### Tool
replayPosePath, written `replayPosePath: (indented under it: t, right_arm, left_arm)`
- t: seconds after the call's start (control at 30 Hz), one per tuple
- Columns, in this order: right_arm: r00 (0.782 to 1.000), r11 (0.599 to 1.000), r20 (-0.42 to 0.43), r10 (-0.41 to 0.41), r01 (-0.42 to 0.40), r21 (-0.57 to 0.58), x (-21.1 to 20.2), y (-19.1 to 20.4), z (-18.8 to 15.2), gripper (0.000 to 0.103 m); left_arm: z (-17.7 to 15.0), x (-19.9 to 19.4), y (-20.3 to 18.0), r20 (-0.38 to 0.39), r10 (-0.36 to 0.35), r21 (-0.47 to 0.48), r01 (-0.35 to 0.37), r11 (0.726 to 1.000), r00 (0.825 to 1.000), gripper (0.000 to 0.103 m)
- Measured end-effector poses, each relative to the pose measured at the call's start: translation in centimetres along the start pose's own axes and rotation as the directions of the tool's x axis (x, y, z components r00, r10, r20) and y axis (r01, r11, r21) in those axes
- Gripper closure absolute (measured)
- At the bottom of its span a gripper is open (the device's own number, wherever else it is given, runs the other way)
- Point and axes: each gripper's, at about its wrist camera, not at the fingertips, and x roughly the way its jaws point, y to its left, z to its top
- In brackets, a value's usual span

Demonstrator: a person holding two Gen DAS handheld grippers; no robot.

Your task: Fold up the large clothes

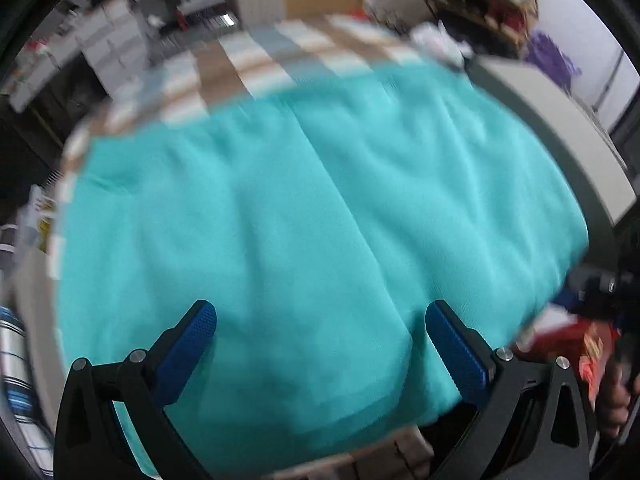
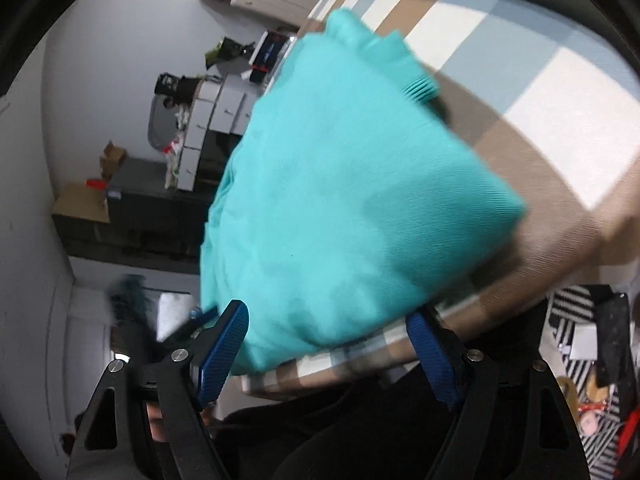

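A turquoise knit garment [image 1: 312, 216] lies folded on a bed or table covered with a checked cloth in brown, pale blue and white [image 1: 256, 64], reaching to the cover's near edge, where checked fabric shows just beneath its hem. In the left wrist view a lengthwise seam or fold line runs down the garment's middle; the right wrist view shows a ribbed cuff or hem [image 2: 416, 86] at its far end, toward the cover's far edge. The left gripper [image 1: 320, 356], with blue ribbed pads, hovers above the near part of the garment, its fingers spread wide and holding nothing. The right gripper [image 2: 328, 352] is likewise spread wide and empty, straddling the near corner of the garment; whether either pad touches fabric cannot be told through the motion blur. Risk: a pinch that closes on the top layer alone would peel the stacked layers apart and skew the fold, and a pull toward the near edge could drag the garment off the cover.
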Motion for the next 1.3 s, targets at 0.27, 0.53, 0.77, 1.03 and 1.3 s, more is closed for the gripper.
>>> replayPosePath:
  t: [0.27, 0.53, 0.77, 1.03, 1.3]
  right_arm:
    - [0.999, 0.999, 0.028, -0.028, 0.027, 0.018, 1.6, 1.0, 1.0, 0.013]
    - [0.978, 0.987, 0.149, -0.149, 0.156, -0.034, 3.0, 2.9, 4.3, 0.013]
    - [0.970, 0.933, 0.237, -0.051, 0.131, -0.335, 0.6, 9.5, 3.8, 0.039]
    - [0.985, 0.987, 0.073, -0.154, 0.150, 0.056, 3.2, 1.7, 6.8, 0.035]
    - [0.952, 0.973, 0.210, -0.222, 0.231, -0.017, 3.2, 3.6, 7.9, 0.046]
  left_arm:
    - [1.7, 5.6, 1.8, -0.137, -0.057, -0.068, 0.048, 0.997, 0.989, 0.001]
    - [3.8, 6.6, 1.2, -0.128, -0.077, -0.071, 0.069, 0.995, 0.989, 0.001]
    - [3.9, 6.4, 0.8, -0.052, -0.067, -0.073, 0.063, 0.995, 0.996, 0.001]
    - [4.3, 6.2, 1.1, -0.073, -0.092, -0.061, 0.087, 0.994, 0.993, 0.001]
    - [4.2, 6.2, 1.1, -0.060, -0.092, -0.055, 0.089, 0.995, 0.994, 0.001]
